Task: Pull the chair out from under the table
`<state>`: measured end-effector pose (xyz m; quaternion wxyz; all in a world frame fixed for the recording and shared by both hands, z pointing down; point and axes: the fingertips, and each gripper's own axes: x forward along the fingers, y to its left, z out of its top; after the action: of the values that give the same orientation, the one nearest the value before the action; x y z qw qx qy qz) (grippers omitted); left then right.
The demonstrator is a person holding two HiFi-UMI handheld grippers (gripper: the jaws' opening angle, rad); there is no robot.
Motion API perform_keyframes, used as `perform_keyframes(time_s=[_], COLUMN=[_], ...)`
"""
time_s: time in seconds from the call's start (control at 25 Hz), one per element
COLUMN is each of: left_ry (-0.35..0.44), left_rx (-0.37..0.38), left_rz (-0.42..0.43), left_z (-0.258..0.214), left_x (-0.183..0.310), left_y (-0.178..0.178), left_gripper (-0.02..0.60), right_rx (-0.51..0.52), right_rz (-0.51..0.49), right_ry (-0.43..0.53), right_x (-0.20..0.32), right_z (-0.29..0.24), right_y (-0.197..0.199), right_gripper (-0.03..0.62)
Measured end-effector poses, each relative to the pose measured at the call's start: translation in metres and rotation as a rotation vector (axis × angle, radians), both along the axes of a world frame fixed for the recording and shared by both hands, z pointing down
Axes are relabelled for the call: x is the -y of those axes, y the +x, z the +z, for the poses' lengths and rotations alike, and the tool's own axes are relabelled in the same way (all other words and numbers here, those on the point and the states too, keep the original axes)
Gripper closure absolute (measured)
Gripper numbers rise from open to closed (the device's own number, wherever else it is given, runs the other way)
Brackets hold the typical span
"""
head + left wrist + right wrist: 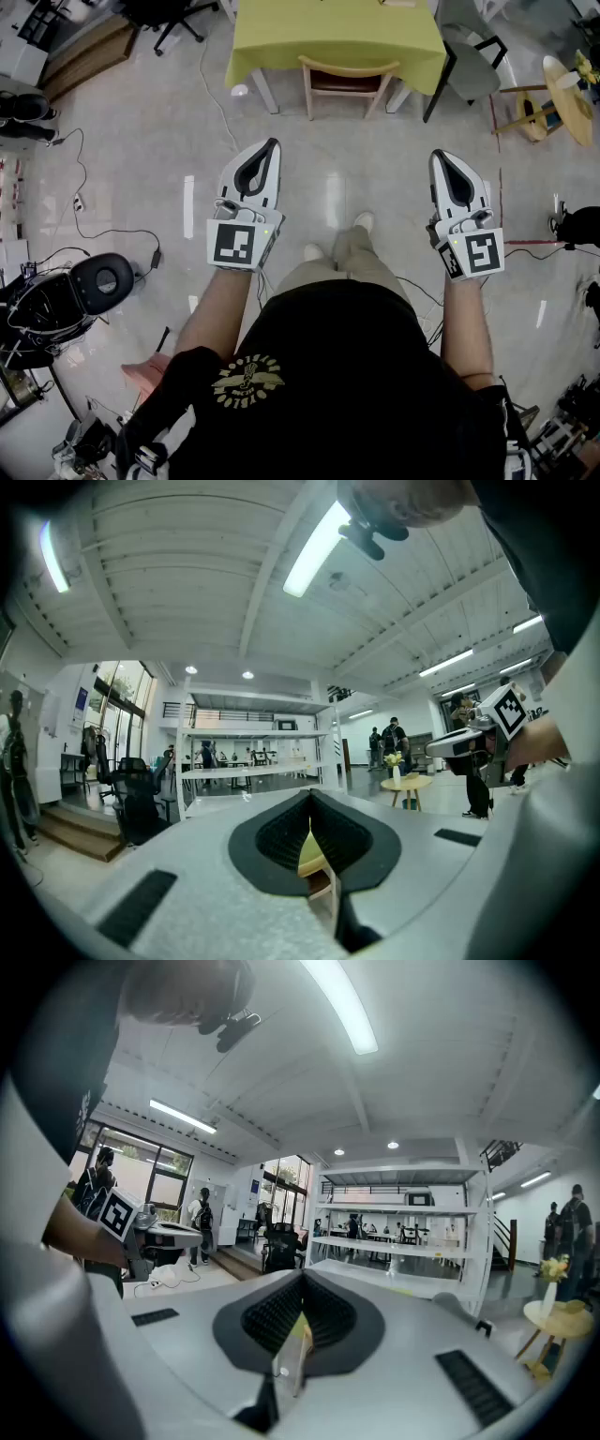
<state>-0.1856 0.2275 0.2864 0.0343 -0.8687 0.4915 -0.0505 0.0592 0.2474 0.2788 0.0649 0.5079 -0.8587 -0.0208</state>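
My black tee (356,375) fills the bottom of the head view. Up ahead, the yellow-clothed worktop (281,37) has the wooden chair (349,67) tucked under its near edge. My left hand-held gripper (272,145) and right hand-held gripper (438,157) are both closed on nothing, well short of the chair.

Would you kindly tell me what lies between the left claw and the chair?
Nothing but bare, shiny floor lies between the left claw and the chair tucked under the table, as the head view shows.
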Motion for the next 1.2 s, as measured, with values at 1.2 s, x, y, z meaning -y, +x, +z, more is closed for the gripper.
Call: perform_keyframes(time_s=[1.2], left_ry=[-0.001], left_rx=[0.038], left_rz=[-0.083], left_z=[-0.001], left_x=[0.108], left_y=[0.116], left_gripper=[0.572], right_rx=[0.059], right_rz=[-0.115], right_ry=[-0.028], right_x=[0.129], right_z=[0.021], right_y=[0.11], right_gripper=[0.583])
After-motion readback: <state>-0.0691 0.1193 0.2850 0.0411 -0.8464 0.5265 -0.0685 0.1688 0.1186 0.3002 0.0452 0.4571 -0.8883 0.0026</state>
